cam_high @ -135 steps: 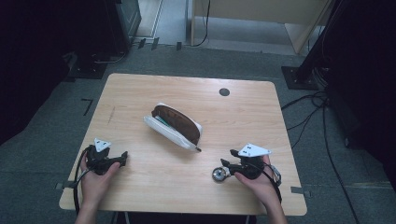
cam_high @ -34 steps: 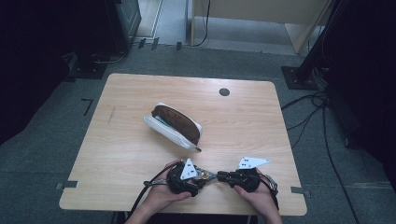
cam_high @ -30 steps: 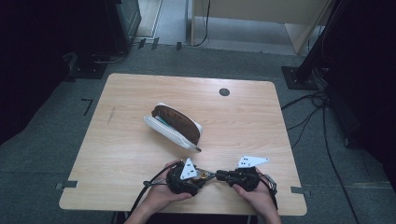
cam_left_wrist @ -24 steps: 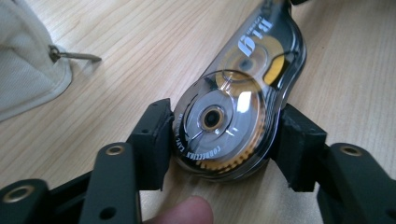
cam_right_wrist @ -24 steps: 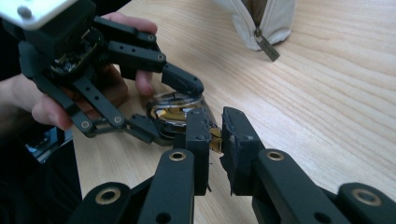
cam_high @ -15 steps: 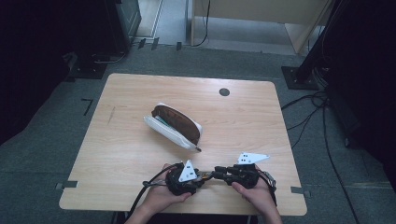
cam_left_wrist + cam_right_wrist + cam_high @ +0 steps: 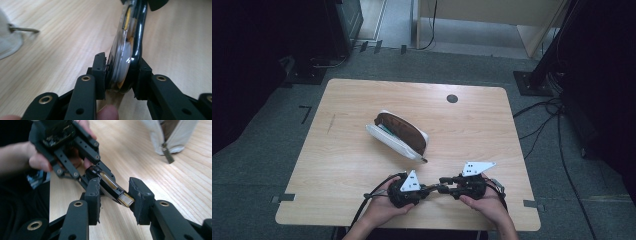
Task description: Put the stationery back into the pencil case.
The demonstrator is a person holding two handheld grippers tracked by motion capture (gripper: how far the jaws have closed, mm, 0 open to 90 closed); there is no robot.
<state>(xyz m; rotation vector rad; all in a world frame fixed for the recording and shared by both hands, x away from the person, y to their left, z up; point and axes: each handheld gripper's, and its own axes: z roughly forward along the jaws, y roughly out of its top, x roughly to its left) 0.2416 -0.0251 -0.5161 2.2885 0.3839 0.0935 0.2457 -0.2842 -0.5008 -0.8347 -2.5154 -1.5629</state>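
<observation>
Wood desk (image 7: 362, 165), big and mostly bare. Pencil case (image 7: 399, 134) lies open-topped near desk middle, white sides, brown inside, zipper pull (image 7: 168, 155) pointing toward me. Both my claws sit at the near edge, just in front of the pencil case, tips meeting. Left claw (image 7: 121, 75) has just been closing and now pinches a small tape dispenser (image 7: 127, 50), black and clear, pads pressing its sides. Right claw (image 7: 113, 195) has just been opening: its jaws stand spread beside the dispenser's gold-tipped end, one pad apart; the other I cannot tell.
</observation>
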